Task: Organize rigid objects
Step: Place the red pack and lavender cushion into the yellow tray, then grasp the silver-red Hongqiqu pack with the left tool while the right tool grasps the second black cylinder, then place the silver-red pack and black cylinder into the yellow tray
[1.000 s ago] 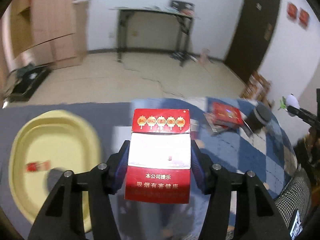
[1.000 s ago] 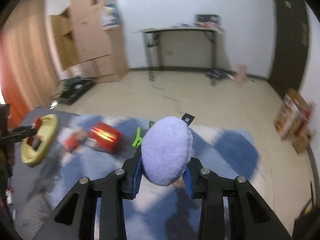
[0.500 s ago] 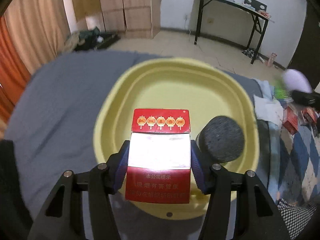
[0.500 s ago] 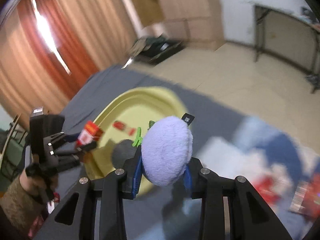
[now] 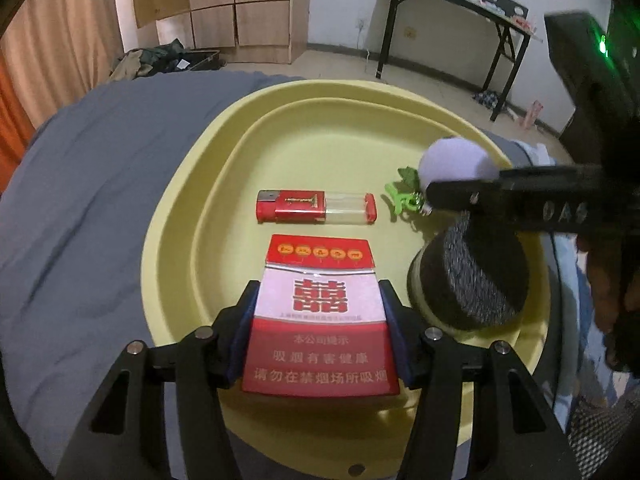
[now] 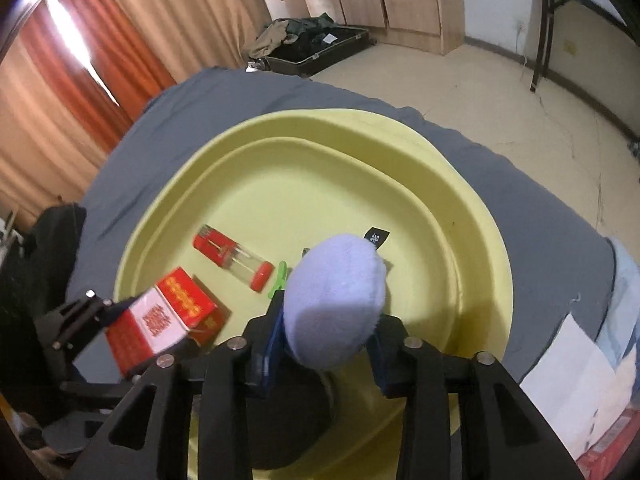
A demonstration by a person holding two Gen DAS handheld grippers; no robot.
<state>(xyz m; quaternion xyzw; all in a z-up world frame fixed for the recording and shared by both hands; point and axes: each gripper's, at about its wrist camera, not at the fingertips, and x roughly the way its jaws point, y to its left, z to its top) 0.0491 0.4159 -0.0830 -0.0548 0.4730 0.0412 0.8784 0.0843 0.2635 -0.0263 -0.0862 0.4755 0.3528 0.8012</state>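
A red and white cigarette pack (image 5: 320, 320) lies tilted between the jaws of my left gripper (image 5: 319, 292), its far end down in the yellow tray (image 5: 320, 120). The jaws are opening and the pads no longer press on it. My right gripper (image 6: 328, 320) holds a lilac plush ball (image 6: 334, 300) with a green clip (image 6: 280, 278) just over the tray (image 6: 320, 184). Its jaws are starting to open, with the pads still against the plush. In the tray lie a red lighter (image 5: 316, 206) and a dark grey round object (image 5: 472, 276).
The tray rests on a grey-blue bedcover (image 5: 100, 200). A white paper (image 6: 568, 364) lies to the right of the tray. On the floor beyond are an open suitcase (image 6: 316, 50) and a black desk (image 5: 452, 4). A hand (image 5: 608, 280) holds the right gripper.
Both grippers swung from the patterned blanket to above the yellow tray and came lower. The left jaws spread and the cigarette pack tipped down into the tray.
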